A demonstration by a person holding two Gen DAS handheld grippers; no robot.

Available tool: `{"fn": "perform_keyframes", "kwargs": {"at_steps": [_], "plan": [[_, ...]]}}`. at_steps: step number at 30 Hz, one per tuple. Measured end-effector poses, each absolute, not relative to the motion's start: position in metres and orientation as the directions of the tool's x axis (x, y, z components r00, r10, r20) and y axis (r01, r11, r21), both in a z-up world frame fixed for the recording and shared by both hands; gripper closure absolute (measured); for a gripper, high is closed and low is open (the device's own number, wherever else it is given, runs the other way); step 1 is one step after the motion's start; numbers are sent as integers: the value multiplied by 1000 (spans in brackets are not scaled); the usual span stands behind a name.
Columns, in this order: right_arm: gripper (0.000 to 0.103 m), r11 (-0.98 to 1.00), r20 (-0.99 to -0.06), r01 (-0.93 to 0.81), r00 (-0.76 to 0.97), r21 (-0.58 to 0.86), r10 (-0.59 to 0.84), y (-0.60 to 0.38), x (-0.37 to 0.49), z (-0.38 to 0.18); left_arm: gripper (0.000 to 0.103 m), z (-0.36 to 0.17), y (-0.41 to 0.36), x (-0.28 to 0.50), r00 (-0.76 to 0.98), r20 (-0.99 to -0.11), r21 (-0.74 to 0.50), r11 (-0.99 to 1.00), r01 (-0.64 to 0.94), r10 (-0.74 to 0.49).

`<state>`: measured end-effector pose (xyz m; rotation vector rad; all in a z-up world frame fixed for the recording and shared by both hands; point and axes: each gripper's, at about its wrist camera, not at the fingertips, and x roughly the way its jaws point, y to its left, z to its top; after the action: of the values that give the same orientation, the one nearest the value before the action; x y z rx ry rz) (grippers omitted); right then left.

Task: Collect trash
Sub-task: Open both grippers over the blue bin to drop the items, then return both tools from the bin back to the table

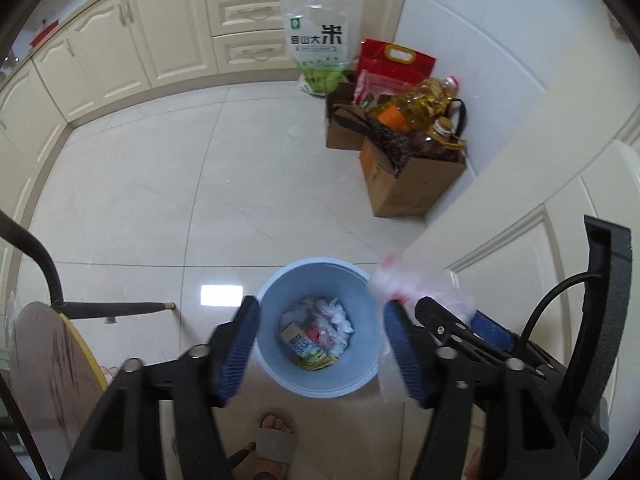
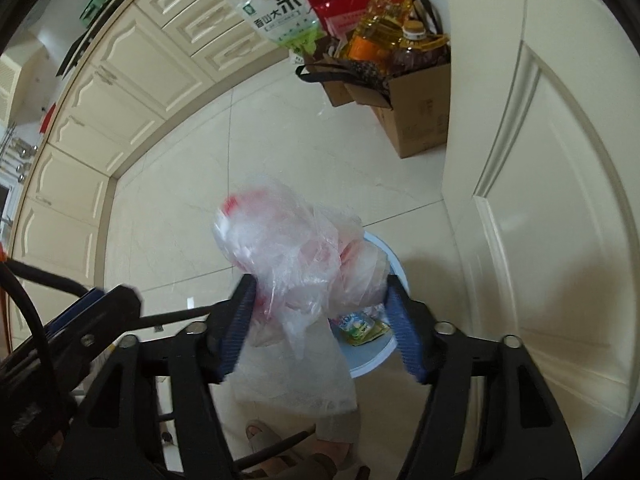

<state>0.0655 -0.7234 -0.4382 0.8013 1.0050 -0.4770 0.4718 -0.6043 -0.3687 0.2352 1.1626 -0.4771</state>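
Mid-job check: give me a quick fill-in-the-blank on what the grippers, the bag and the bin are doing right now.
1. The blue bin stands on the ____.
2. The crumpled plastic bag sits between the jaws of the ____ gripper.
3. The left gripper hovers above the bin with its jaws ____ and nothing in them.
4. The bin already holds ____.

Missing words: floor; right; open; trash

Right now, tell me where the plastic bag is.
The plastic bag hangs between the fingers of the right hand-held gripper, just above the blue trash bin on the floor, beside the white door.
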Motion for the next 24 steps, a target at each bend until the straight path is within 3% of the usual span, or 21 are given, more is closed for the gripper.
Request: {"fn": "perform_keyframes", "kwargs": {"at_steps": [3,6,12,24], "plan": [[12,620,-885,697,466,360,-10,-725,63,-439,21,-366,-602,463,328,-915,-56,880,473,-234],[1,598,-885,717,464,359,-24,-727,53,-432,14,-363,-608,456,347,-911,-33,877,480,-224],[0,581,-883,734,466,352,-55,-723,32,-410,1,-337,-596,427,383,-891,-28,872,488,-243],[0,594,-819,714,553,371,-153,-685,-14,-313,1,-253,-536,348,483,-805,-53,852,520,-344]]}}
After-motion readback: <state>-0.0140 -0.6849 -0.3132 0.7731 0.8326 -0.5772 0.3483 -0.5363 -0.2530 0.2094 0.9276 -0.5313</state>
